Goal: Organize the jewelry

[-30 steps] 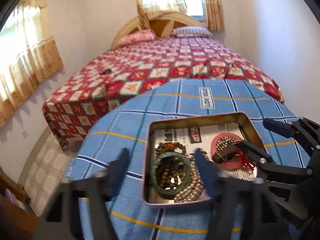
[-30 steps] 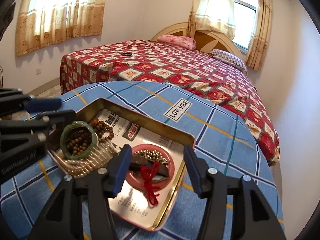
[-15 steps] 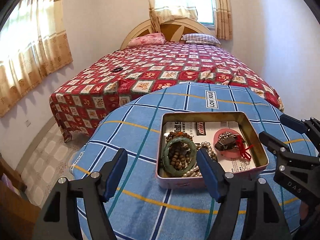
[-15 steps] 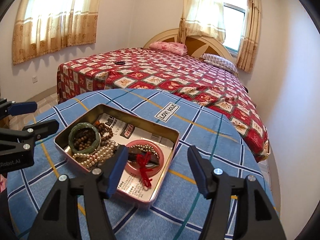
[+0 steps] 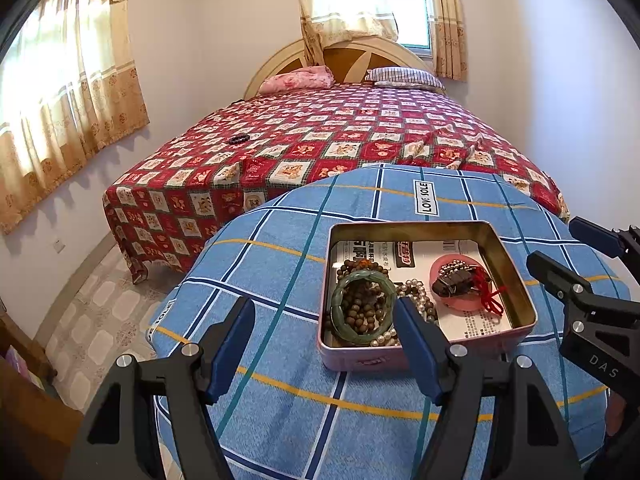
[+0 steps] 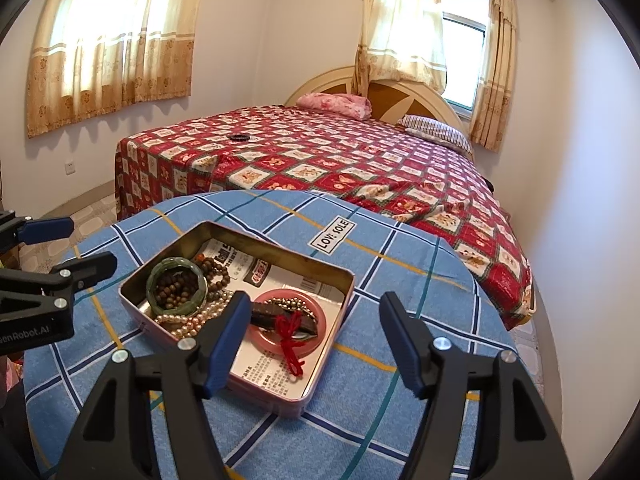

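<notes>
A pink metal tin (image 5: 516,280) (image 6: 132,300) stands on a round table with a blue plaid cloth (image 5: 280,264) (image 6: 400,280). In it lie a green bangle (image 5: 340,292) (image 6: 154,280), brown wooden beads (image 5: 360,308) (image 6: 216,270), a pearl strand (image 5: 418,294) (image 6: 188,322), a pink bangle (image 5: 460,304) (image 6: 320,320) and a dark piece with a red cord (image 5: 490,298) (image 6: 292,344). My left gripper (image 5: 324,344) is open and empty, above the cloth at the tin's near left. My right gripper (image 6: 316,340) is open and empty, above the tin's near right corner.
A bed with a red patterned cover (image 5: 340,136) (image 6: 340,160) stands right behind the table. A small dark ring (image 5: 239,139) (image 6: 239,137) lies on it. Curtained windows are at the left and back. Tiled floor (image 5: 100,312) lies left of the table.
Both grippers have drawn back and up from the tin, so more of the table and room shows. The jewelry in the tin has not moved.
</notes>
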The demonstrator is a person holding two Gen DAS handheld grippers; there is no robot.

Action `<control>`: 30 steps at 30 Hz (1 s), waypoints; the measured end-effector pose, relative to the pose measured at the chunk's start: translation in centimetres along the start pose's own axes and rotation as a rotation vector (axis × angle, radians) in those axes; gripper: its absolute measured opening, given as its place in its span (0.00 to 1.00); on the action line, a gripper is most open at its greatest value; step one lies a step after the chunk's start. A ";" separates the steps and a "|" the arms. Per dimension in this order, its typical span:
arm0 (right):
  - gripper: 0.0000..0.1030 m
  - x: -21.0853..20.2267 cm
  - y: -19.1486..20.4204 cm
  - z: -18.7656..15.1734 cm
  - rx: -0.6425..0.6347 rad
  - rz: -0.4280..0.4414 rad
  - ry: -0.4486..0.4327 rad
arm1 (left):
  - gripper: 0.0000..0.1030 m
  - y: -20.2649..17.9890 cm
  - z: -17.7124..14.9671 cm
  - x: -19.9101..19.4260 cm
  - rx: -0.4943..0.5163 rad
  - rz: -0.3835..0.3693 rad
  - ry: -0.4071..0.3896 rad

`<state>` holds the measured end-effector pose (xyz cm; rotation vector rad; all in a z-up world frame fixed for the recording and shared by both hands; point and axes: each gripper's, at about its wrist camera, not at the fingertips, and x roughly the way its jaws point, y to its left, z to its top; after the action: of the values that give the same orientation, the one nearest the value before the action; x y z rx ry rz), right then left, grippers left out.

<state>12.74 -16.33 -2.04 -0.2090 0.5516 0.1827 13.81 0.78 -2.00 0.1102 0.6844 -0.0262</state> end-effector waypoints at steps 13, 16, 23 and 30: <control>0.69 -0.2 0.1 0.2 -0.001 -0.003 -0.006 | 0.70 0.1 0.0 -0.3 0.003 0.001 -0.003; 0.69 -0.4 0.2 0.4 -0.002 -0.004 -0.009 | 0.70 0.1 0.0 -0.3 0.001 0.000 -0.004; 0.70 -0.7 0.1 0.5 0.000 -0.005 -0.010 | 0.70 0.3 0.0 -0.5 0.002 0.003 -0.005; 0.71 -0.9 0.0 0.6 0.000 -0.007 -0.015 | 0.70 0.4 0.1 -0.6 0.003 0.004 -0.004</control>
<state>12.34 -16.32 -1.04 -0.2097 0.5363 0.1776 13.42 1.12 -1.46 0.1141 0.6802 -0.0237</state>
